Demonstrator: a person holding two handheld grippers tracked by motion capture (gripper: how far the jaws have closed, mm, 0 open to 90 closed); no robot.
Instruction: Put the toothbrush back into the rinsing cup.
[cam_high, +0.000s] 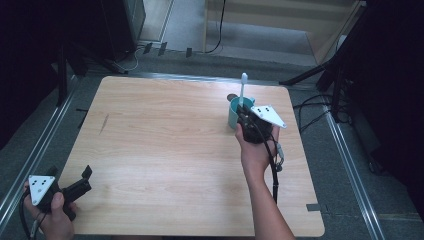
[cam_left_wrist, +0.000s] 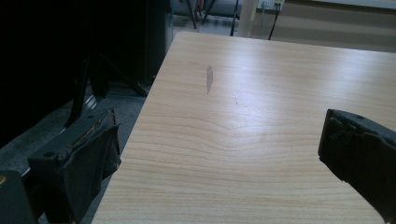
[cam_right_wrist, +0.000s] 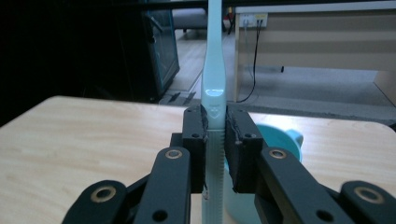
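We've got 1 pale toothbrush (cam_right_wrist: 214, 70) standing upright, its ribbed handle pinched between black jaws, its head up top. Its lower end drops toward a teal cup (cam_high: 235, 116) with a side handle, which sits upright on the wooden worktop (cam_high: 165, 150) near the far right corner.

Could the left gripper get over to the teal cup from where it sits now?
Probably yes, though it is a long way: the left gripper sits open at the table's near left corner, with bare table between. But the right gripper crowds the teal cup, shut on the toothbrush.
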